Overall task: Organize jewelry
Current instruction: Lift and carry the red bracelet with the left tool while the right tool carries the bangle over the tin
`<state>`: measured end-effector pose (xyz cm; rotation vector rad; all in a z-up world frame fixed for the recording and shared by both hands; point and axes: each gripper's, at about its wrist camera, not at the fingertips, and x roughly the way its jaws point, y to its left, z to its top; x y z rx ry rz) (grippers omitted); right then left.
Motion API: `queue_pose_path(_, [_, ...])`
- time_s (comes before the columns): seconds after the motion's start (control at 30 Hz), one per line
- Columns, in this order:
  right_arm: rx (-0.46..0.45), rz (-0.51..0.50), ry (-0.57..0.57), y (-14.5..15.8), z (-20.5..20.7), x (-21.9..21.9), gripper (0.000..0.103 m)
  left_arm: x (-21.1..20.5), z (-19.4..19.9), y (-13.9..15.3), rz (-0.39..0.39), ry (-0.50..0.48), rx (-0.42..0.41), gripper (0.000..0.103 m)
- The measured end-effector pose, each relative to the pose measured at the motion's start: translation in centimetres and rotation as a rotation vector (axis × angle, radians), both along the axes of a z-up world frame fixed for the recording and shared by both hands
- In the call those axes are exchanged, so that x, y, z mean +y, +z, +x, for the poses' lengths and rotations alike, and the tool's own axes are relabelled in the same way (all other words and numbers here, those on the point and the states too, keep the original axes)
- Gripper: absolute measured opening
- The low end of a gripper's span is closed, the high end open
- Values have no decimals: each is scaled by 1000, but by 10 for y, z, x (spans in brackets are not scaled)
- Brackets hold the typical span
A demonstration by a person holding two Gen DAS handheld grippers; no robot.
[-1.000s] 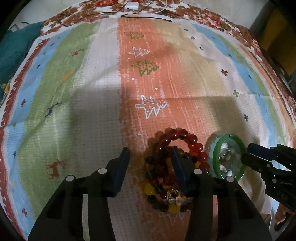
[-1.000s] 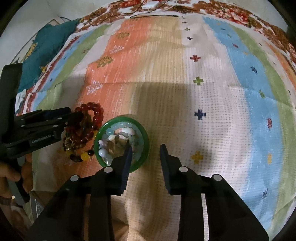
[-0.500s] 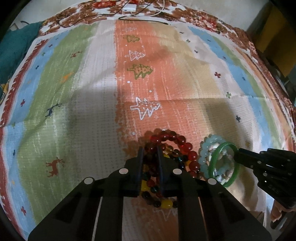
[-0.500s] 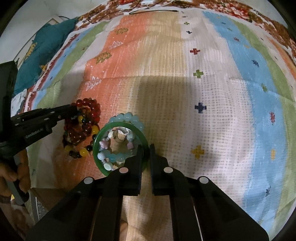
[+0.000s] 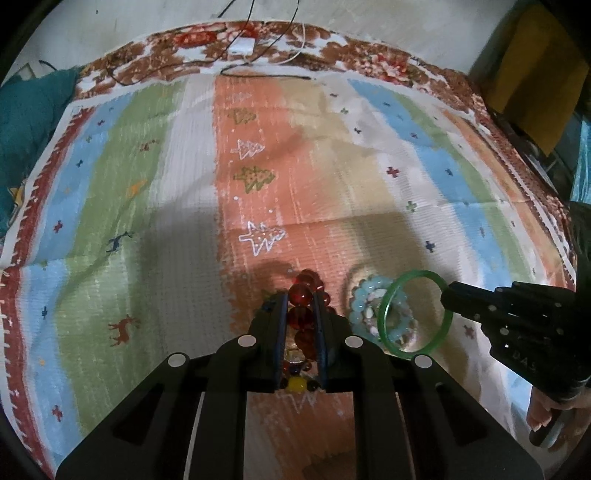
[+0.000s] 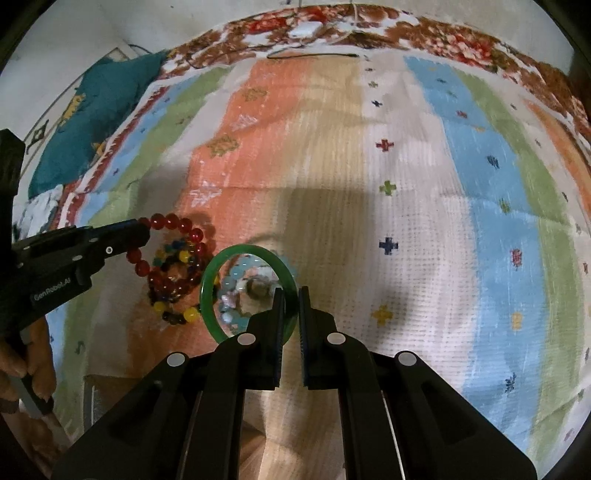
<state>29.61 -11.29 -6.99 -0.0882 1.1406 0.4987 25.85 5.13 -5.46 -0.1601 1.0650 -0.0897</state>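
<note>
Both grippers have closed and lifted. The left gripper now pinches the red bead bracelet; the right gripper pinches the green bangle, raised over the pale blue bracelet still on the striped cloth. Separating has begun.

Left tongs and right tongs both pinched nearly closed, side by side.

A home, looks like a bedroom: striped blanket with tree and reindeer motifs spread over a bed, floral quilt beneath, teal pillow alongside, charger cables by the wall.
</note>
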Motion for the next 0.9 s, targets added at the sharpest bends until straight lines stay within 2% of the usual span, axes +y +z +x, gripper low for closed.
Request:
queue_pose_path(0.43, [-40,38,20,22,-22,-3,8,1,-25,29,3,16,-64,13])
queue_pose_path(0.9, [-67,36,31,37,-47,-9,8,-8,-59,52,-6,1,-121,13])
